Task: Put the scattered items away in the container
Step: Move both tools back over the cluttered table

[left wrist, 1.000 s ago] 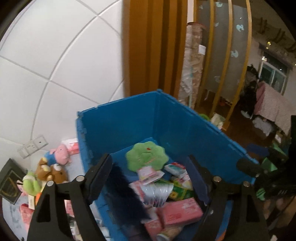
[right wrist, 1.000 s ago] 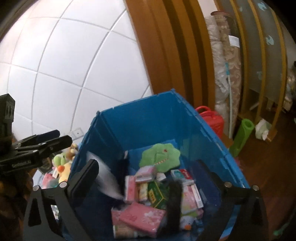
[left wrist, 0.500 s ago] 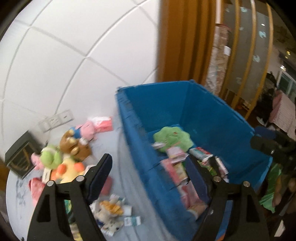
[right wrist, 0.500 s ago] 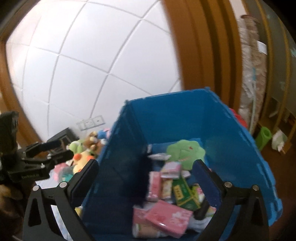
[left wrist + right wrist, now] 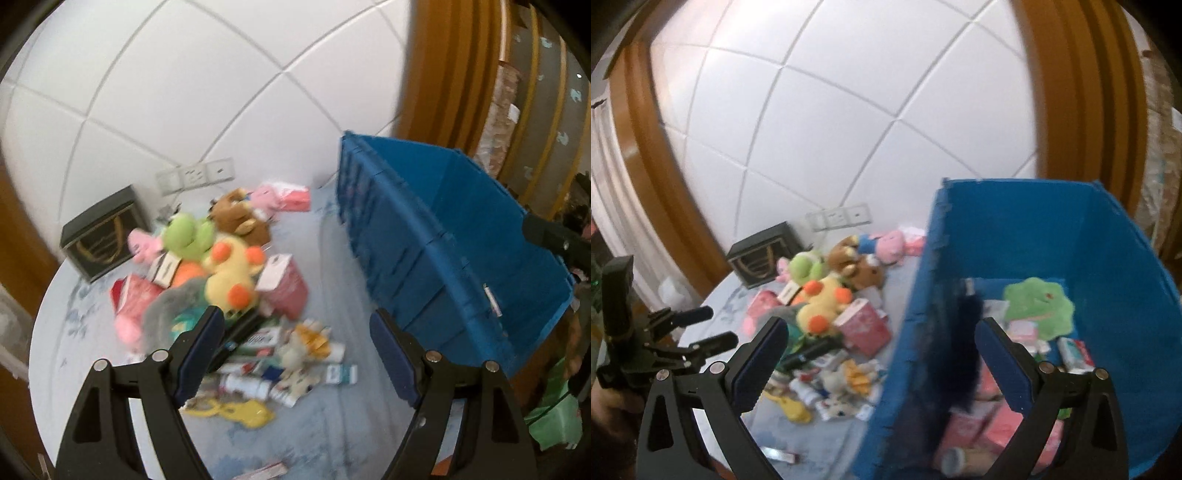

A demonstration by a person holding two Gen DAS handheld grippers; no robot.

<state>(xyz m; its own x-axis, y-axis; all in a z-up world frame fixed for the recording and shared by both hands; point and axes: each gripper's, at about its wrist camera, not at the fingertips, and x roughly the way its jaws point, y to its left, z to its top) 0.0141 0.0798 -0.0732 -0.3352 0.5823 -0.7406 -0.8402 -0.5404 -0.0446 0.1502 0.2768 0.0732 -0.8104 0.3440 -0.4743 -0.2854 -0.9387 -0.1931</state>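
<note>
At the table's (image 5: pixel 325 435) far left edge, against the tiled wall, stands a black box (image 5: pixel 101 236). Right of it lies the pile of scattered items: a green plush (image 5: pixel 186 236), a brown plush (image 5: pixel 240 221), a pink plush (image 5: pixel 266 195), a yellow duck plush (image 5: pixel 231 275) and a red carton (image 5: pixel 284 288), with small packets and tubes (image 5: pixel 258 369) toward the near edge. The left gripper (image 5: pixel 295 345) is above the near packets, jaws wide apart, holding nothing. The blue crate (image 5: pixel 1071 229) occupies the table's right side and contains a green plush (image 5: pixel 1039 304) and pink packs (image 5: pixel 997 430). The right gripper (image 5: pixel 879 354) straddles the crate's left wall, jaws wide apart and empty.
</note>
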